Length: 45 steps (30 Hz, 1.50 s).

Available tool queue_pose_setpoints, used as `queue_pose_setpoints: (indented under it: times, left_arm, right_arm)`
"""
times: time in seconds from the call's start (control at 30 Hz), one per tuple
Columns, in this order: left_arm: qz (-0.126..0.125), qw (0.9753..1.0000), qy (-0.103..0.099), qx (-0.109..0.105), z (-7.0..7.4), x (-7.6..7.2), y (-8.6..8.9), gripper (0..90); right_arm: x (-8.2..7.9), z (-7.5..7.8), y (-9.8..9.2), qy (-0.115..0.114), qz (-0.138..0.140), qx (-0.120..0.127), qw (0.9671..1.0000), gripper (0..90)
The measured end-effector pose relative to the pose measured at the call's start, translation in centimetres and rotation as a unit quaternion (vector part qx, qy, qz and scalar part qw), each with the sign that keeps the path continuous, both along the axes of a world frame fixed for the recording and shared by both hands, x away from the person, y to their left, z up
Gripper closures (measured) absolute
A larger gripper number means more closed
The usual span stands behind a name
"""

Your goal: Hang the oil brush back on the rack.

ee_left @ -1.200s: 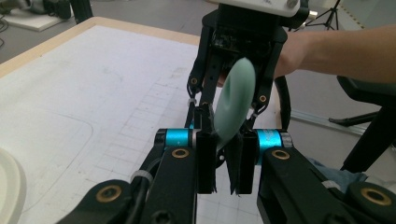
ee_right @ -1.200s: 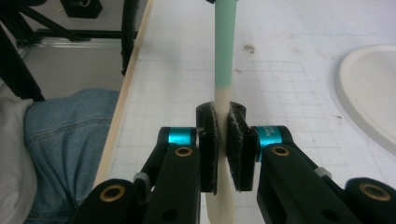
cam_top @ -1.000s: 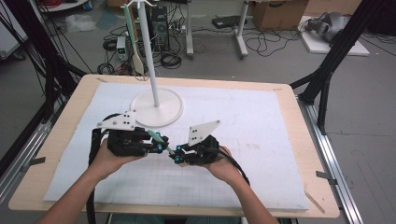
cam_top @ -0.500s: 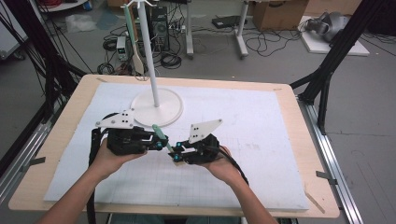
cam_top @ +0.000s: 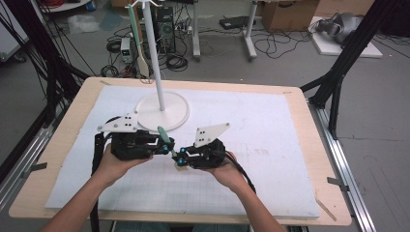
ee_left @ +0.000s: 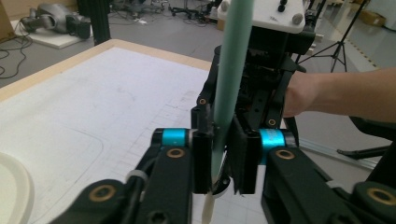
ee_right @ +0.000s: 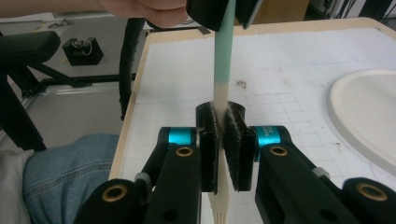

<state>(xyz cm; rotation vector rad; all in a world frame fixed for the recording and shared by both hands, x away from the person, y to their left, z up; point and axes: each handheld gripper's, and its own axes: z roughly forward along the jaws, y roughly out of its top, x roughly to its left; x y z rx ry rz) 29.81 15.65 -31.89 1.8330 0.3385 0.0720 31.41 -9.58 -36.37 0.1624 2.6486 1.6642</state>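
A wooden table (cam_top: 309, 159) under a white gridded mat (cam_top: 270, 145) bears a white round-based stand (cam_top: 162, 108) at twelve o'clock of both grippers. The left gripper (cam_top: 167, 147) and right gripper (cam_top: 180, 157) meet tip to tip, hands level, each clamped on one mint-green, cream-ended utensil (ee_right: 223, 60), lifted between them. Its cream end (ee_right: 218, 205) is cut off below.
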Motion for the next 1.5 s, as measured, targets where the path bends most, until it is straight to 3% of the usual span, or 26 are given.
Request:
queue_pose_setpoints:
  times: [0.1, 0.2, 0.27, 0.7, 1.2, 1.5]
  left_arm:
    - [0.001, 1.0, 0.0, 0.005, 0.0, 0.0, 0.0, 83.0]
    - [0.005, 1.0, 0.001, 0.008, 0.0, 0.1, 0.1, 83.3]
    - [0.01, 0.9999, 0.002, 0.008, 0.0, 0.2, 0.3, 83.3]
    - [0.032, 0.9993, 0.005, 0.016, 0.1, 0.8, 1.5, 83.3]
    - [0.05, 0.9984, 0.009, 0.026, 0.8, 1.7, 2.2, 83.3]
    - [0.054, 0.998, 0.001, 0.033, 2.2, 2.4, 2.6, 83.3]
  right_arm:
    - [0.0, -0.1, 0.0, 0.003, 0.001, -0.001, 1.0, 83.3]
    - [0.1, -0.1, -0.2, 0.007, -0.009, -0.002, 0.9999, 69.9]
    - [0.1, 0.0, -0.4, 0.01, -0.015, -0.004, 0.9998, 66.6]
    - [0.4, -0.3, -3.6, 0.024, -0.078, -0.001, 0.9966, 43.9]
    - [0.1, -0.4, -7.8, 0.02, -0.136, -0.005, 0.9905, 35.3]
    - [-0.2, -0.4, -10.3, 0.011, -0.164, 0.003, 0.9863, 33.5]
